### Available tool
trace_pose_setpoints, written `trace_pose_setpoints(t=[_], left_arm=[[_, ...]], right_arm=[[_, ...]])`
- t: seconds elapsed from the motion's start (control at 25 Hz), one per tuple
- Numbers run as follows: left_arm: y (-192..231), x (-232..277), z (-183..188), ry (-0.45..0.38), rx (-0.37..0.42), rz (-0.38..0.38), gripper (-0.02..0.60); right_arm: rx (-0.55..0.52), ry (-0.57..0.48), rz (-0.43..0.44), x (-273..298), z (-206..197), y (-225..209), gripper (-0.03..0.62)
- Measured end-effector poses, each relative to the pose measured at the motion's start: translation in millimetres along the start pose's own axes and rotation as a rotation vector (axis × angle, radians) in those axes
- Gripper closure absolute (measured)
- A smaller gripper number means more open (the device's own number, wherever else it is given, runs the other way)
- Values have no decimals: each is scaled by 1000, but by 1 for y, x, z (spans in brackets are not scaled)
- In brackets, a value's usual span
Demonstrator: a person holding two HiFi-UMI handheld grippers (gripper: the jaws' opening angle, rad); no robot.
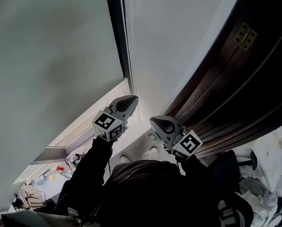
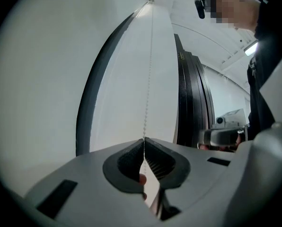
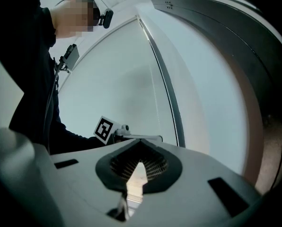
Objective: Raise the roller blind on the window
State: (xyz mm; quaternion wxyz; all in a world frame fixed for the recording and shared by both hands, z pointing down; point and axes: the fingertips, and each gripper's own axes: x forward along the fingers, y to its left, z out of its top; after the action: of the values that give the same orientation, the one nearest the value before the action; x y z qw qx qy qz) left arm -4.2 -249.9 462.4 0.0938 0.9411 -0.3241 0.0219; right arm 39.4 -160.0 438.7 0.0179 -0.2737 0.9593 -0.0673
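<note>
The pale grey roller blind (image 1: 51, 56) fills the left of the head view, with a dark frame strip along its right edge. A thin white bead chain (image 1: 127, 41) hangs beside that strip. My left gripper (image 1: 134, 98) is shut on the bead chain (image 2: 148, 79), which runs straight up from its closed tips (image 2: 144, 139). My right gripper (image 1: 153, 120) sits just right of and below the left one. It is shut with nothing between its pads (image 3: 140, 141). The chain (image 3: 171, 108) passes to its right, apart from it.
A dark wooden door (image 1: 226, 79) with a brass hinge (image 1: 245, 36) stands close on the right. The white window sill (image 1: 84, 131) lies under the blind. A cluttered floor with bags and small items (image 1: 37, 188) shows far below, at the bottom left.
</note>
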Motion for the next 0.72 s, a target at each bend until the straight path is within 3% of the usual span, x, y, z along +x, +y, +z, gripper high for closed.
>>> trace_pose_setpoints(t=[0.12, 0.32, 0.56, 0.72], left_arm=[[-4, -11, -29, 14, -29, -4, 568], [-15, -31, -57, 0, -92, -26, 568], [-30, -42, -81, 22, -131, -44, 569], [-35, -53, -143, 135, -157, -41, 571]], right_arm=[[-13, -14, -4, 4, 6, -1, 591], [-3, -44, 61, 22, 34, 5, 590], [0, -58, 170, 48, 87, 13, 430], [-26, -62, 202, 67, 117, 21, 425]])
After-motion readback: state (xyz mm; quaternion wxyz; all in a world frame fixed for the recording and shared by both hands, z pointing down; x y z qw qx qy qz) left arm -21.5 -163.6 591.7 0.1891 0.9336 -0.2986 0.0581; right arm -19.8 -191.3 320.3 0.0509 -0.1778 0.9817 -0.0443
